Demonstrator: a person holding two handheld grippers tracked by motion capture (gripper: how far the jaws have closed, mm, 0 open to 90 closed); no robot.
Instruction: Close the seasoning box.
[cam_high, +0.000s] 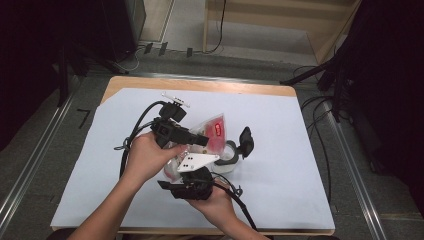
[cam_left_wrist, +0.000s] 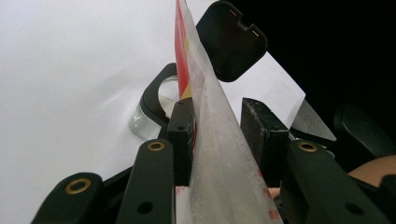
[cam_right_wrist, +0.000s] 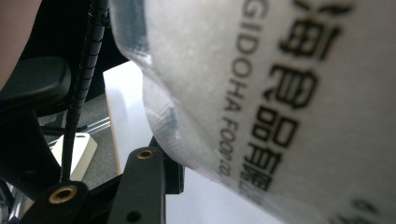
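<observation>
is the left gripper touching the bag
Touching. In the left gripper view the bag runs up between the left gripper jaws, and the left-hand jaw presses flat against the film.

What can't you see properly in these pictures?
- Right gripper view: the bag hides the right tool's far jaw, and the picture edge cuts off its print.
- High view: hands and tools hide the bag's lower part.
- Left gripper view: the bag hides most of the container.
</observation>
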